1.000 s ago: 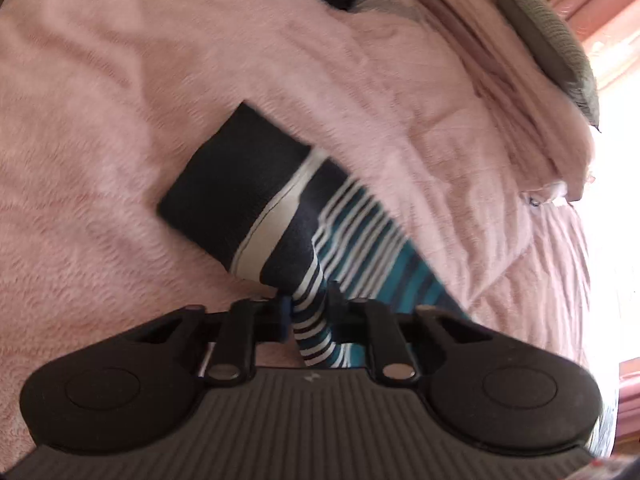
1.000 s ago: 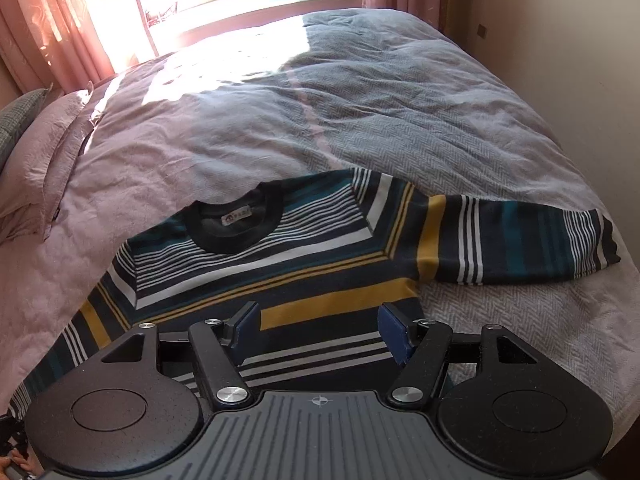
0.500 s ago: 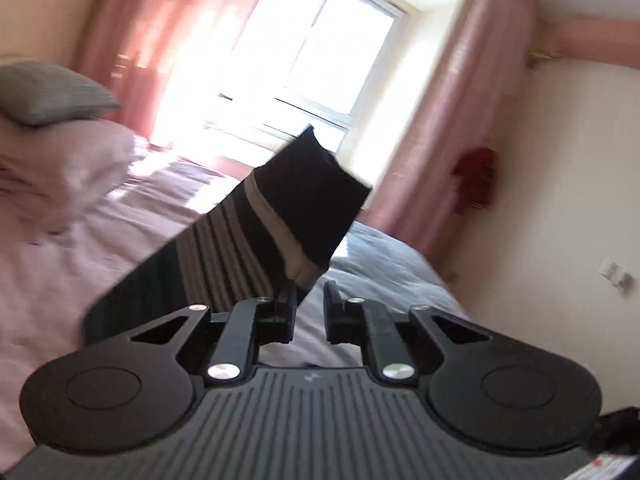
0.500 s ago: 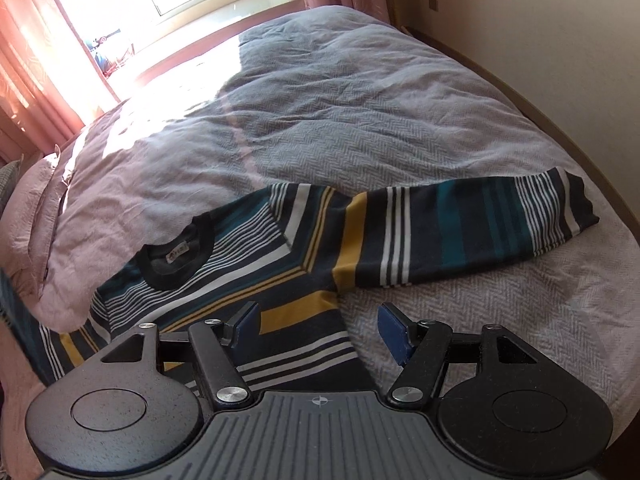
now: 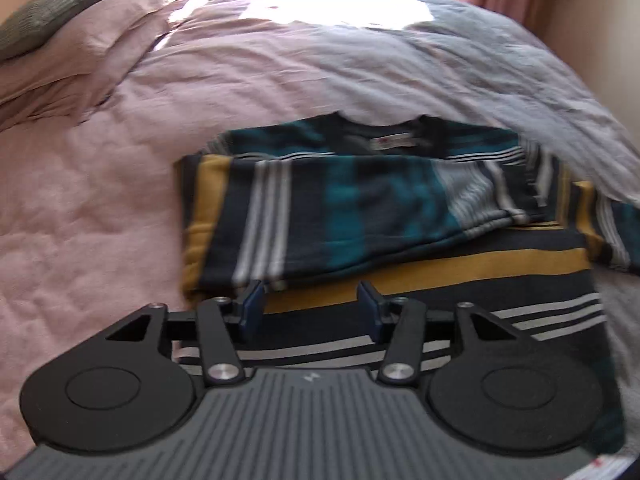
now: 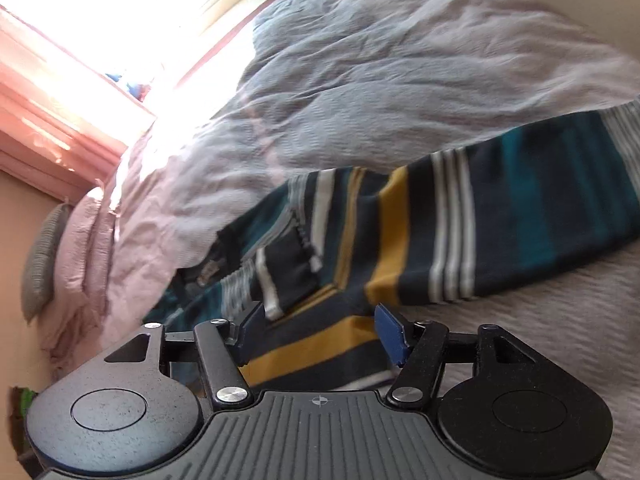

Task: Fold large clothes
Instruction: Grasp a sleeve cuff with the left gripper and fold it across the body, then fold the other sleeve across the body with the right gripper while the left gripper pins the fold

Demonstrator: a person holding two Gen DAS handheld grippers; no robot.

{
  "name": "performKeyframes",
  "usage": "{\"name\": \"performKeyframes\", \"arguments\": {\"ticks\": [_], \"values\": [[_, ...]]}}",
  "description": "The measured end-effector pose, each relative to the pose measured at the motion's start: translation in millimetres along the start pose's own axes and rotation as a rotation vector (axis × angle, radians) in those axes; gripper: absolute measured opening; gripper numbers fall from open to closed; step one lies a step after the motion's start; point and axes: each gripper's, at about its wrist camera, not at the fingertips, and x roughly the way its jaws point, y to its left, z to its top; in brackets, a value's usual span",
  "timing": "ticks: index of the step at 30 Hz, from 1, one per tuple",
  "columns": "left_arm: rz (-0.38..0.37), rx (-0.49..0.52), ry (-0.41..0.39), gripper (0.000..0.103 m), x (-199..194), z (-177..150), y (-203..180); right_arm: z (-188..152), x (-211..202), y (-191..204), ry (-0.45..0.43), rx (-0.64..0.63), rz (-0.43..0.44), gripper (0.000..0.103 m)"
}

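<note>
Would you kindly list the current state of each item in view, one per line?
Striped knit sweater: flat on bed, one sleeve folded across its chest, other sleeve stretched out.
Left gripper: jaws opening, empty.
Right gripper: jaws closing, nothing gripped.
Pink quilted bedspread: spread, wrinkled.

Pink duvet covers bed, sunlit patch near window. Pink pillows w/ grey cushion on top. Pink curtains.

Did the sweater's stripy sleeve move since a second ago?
Yes. The sleeve lay out on the pink bedcover in the pinching left gripper; now it is folded across the sweater's body, and those jaws are opening.
</note>
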Motion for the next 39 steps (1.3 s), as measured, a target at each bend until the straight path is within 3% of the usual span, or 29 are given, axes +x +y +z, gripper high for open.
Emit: {"name": "performKeyframes", "arguments": {"ticks": [4,10,11,12,14,16,18,20,22,24,25,27,32,34,36,39], "values": [[0.108,0.046,0.043,0.052,11,-4,32,-4,67,10,0.062,0.091,0.091,0.046],[0.103,0.063,0.062,0.052,36,1,44,-13,145,2,0.108,0.228,0.016,0.044],[0.097,0.066,0.064,0.052,38,2,45,-14,155,-1,0.102,0.251,0.004,0.038],[0.092,0.073,0.064,0.052,40,2,44,-13,160,-2,0.095,0.271,-0.003,0.003],[0.087,0.107,0.064,0.052,45,3,41,-9,158,9,0.047,0.223,0.004,0.003],[0.092,0.172,0.057,0.052,50,3,33,-3,127,42,-0.085,0.022,0.072,0.003],[0.090,0.232,0.052,0.051,55,2,26,-3,94,66,-0.179,-0.117,0.089,0.003],[0.092,0.281,0.054,0.050,63,1,20,-5,77,66,-0.235,-0.146,0.045,0.003],[0.095,0.321,0.063,0.040,70,1,14,-4,85,44,-0.205,-0.089,-0.033,0.003],[0.098,0.353,0.096,0.026,79,1,10,-8,111,9,-0.083,0.033,-0.123,0.003],[0.107,0.357,0.107,0.026,82,0,9,-12,123,-6,-0.017,0.090,-0.143,0.003],[0.111,0.339,0.127,0.023,85,0,13,-21,130,-22,0.023,0.154,-0.148,0.004],[0.097,0.192,0.174,0.022,81,6,32,-20,97,-46,0.045,0.198,-0.100,0.008],[0.104,0.151,0.179,0.028,75,11,34,-17,68,-68,0.006,0.254,-0.086,0.015],[0.108,0.097,0.175,0.028,65,17,36,-13,33,-100,-0.079,0.332,-0.131,0.038],[0.093,0.000,0.153,0.034,46,24,41,-7,-21,-164,-0.224,0.503,-0.206,0.041]]}}
